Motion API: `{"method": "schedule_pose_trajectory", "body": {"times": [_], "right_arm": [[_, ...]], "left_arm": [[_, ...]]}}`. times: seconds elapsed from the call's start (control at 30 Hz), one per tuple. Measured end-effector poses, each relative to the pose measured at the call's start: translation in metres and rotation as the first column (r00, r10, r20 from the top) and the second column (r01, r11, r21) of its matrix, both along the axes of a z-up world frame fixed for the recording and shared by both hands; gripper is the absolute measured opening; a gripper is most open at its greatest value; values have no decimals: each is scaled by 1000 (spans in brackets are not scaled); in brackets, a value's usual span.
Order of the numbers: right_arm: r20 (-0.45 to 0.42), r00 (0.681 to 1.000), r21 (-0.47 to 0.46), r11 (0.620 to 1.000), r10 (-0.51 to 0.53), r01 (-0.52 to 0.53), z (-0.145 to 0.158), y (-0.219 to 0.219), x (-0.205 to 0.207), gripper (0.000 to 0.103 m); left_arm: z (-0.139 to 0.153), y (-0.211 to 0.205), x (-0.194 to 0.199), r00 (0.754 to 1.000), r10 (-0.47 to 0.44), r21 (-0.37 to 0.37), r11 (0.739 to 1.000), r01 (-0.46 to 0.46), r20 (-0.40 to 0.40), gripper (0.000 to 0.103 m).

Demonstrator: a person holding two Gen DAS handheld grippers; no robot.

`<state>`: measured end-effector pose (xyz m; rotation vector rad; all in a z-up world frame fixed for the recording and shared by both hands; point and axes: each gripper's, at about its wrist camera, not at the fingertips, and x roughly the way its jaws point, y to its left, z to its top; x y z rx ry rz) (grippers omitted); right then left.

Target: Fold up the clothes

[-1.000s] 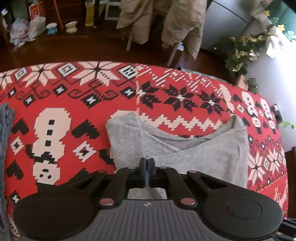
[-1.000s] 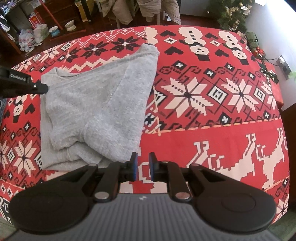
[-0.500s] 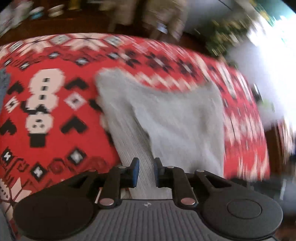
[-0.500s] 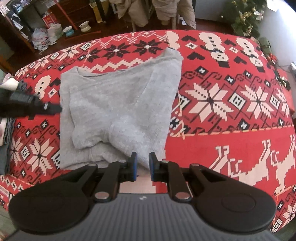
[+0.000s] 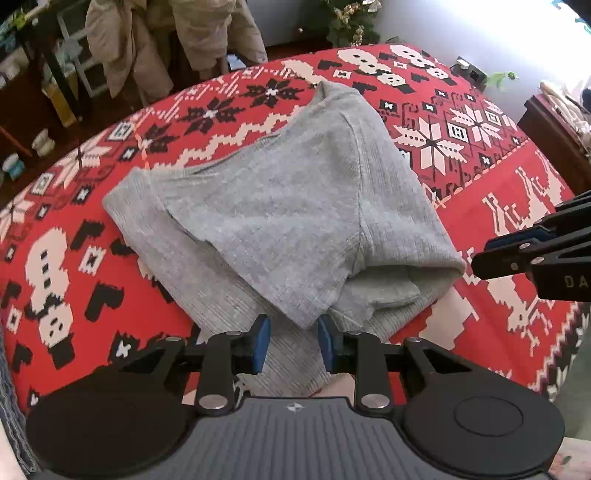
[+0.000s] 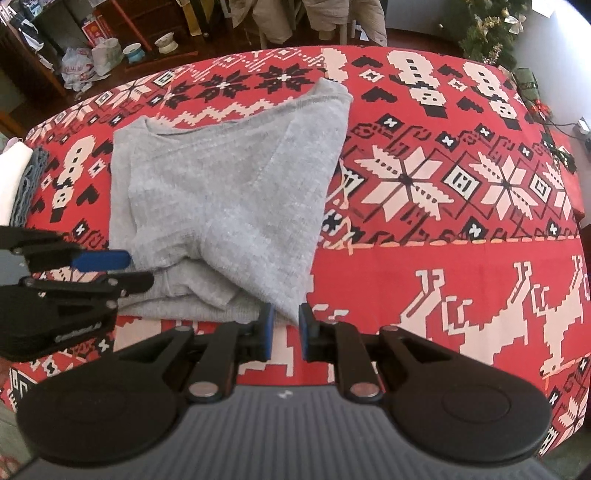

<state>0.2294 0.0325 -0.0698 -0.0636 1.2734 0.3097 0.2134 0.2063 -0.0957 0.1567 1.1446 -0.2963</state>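
Note:
A grey knit top (image 5: 277, 214) lies partly folded on the red patterned tablecloth (image 5: 480, 147), one side turned over the middle. My left gripper (image 5: 293, 343) stands open over the garment's near edge, with a folded corner just ahead of its blue pads. In the right wrist view the same grey top (image 6: 221, 192) fills the centre left. My right gripper (image 6: 286, 332) is open at its near right corner, and the cloth tip reaches the gap between the pads. Each gripper shows in the other's view: the right gripper (image 5: 484, 254) and the left gripper (image 6: 136, 269).
A stack of folded white and blue-grey clothes (image 6: 22, 177) sits at the table's left edge. Coats hang on chairs (image 5: 147, 48) behind the table. Cluttered shelves (image 6: 92, 55) and a Christmas tree (image 6: 487, 33) stand further back. Bare tablecloth (image 6: 443, 184) stretches to the right.
My left gripper was shut a second ago and has opened wide. It swung right and back toward the garment's near edge. The right gripper stayed open at the near right corner.

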Motion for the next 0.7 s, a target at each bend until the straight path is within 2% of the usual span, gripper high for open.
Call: {"method": "schedule_pose_trajectory", "body": {"times": [0.23,0.3,0.43,0.7], "right_arm": [[-4,1000,6,1000,-12,12,0,-1,-3,17],[-4,1000,6,1000,-18,18,0,-1,-4,21],[-17,999,11,999,-32,32,-1,-3,-5,22],[-22,999,4,1000,-28,28,-1,-5,-9,22]], "left_arm": [[-3,-10,-8,996,-74,49,996,72,42,28],[-2,-12,-8,996,-67,48,997,65,61,22],[0,-15,-10,993,-69,48,997,65,98,13],[3,-29,-14,969,-180,81,982,169,167,14]]}}
